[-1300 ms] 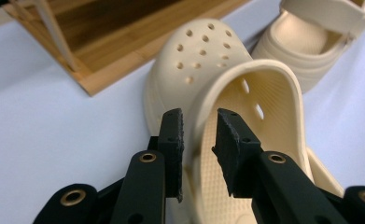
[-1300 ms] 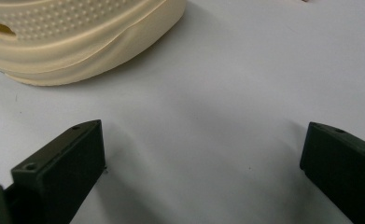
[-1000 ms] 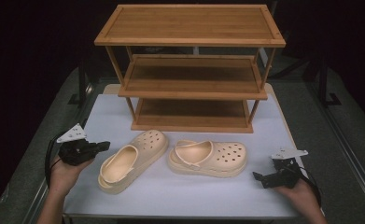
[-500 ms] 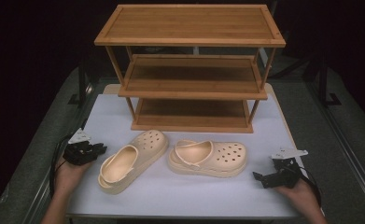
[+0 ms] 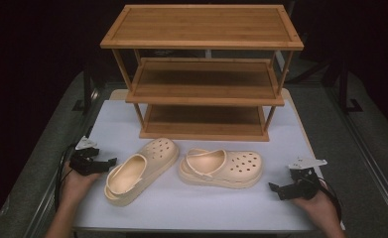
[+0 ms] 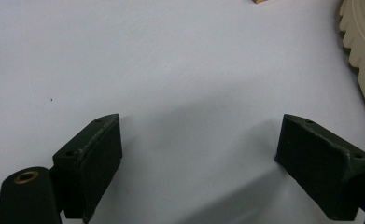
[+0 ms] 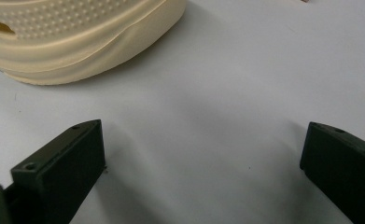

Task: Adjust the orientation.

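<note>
Two cream foam clogs are laid side by side at frame centre, before the three-tier wooden rack. The left gripper, jaws just opened and empty, is set beside the left clog's heel, likely for pickup; the right gripper is held apart, empty, lower right.

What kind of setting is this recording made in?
Probably a staged recording bench, not a home: a white table in a dark room, bearing a wooden shoe rack and two cream clogs, with dark stands behind.

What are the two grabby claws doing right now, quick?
Left gripper: open, jaws just widened, nothing between them, beside the left cream foam clog.
Right gripper: open, holding nothing, near the right cream foam clog.
</note>
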A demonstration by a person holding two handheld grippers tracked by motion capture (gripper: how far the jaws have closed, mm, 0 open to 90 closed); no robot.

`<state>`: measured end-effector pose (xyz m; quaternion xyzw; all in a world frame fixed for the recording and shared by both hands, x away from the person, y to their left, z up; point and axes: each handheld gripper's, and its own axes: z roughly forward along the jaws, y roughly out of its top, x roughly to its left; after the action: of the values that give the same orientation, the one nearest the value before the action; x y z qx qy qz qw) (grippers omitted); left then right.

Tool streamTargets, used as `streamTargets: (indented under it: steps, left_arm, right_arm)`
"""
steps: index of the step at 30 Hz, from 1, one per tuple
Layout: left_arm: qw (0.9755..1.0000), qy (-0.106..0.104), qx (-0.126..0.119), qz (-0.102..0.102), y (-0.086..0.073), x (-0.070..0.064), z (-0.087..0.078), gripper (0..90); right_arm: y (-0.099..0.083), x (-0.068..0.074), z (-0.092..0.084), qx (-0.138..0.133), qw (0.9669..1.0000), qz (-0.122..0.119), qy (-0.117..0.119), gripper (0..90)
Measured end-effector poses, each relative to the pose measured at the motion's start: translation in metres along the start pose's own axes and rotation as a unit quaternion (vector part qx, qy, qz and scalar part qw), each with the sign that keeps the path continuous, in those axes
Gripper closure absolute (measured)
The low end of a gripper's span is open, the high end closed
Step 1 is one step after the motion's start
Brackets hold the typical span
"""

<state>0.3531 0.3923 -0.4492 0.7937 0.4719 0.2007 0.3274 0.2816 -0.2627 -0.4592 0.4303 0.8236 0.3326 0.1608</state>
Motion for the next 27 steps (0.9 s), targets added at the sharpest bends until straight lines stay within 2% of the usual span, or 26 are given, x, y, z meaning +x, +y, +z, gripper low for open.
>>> streamTargets:
  steps: [9,12,14,16,20,25,27]
  left_arm:
    - [1.0,0.005,0.001,-0.001,0.0,0.0,0.0,12.7]
    - [0.9999,0.011,0.005,-0.003,0.0,0.0,0.001,8.4]
    - [0.9999,0.01,0.005,-0.004,0.0,0.001,0.001,8.2]
    - [0.9999,0.009,0.005,-0.006,0.0,0.001,0.001,8.2]
    - [0.9999,0.01,0.005,-0.006,0.0,0.001,0.001,8.3]
    - [0.9999,0.01,0.005,-0.006,0.0,0.001,0.001,8.3]
    - [0.9999,0.01,0.005,-0.006,0.0,0.001,0.001,8.3]
  right_arm:
    - [0.0,0.0,0.0,0.001,1.0,0.001,0.0,0.0]
    - [0.001,0.001,-0.001,0.005,1.0,0.002,-0.005,0.0]
    - [0.001,0.002,-0.003,0.006,1.0,0.001,-0.001,5.7]
    - [0.001,0.003,-0.008,-0.004,1.0,-0.002,0.003,6.4]
    - [0.003,0.006,-0.017,-0.02,0.9996,0.002,0.021,16.4]
    - [0.006,0.015,-0.029,-0.042,0.9976,-0.007,0.054,37.0]
    - [0.009,0.019,-0.032,-0.047,0.996,-0.011,0.074,47.4]
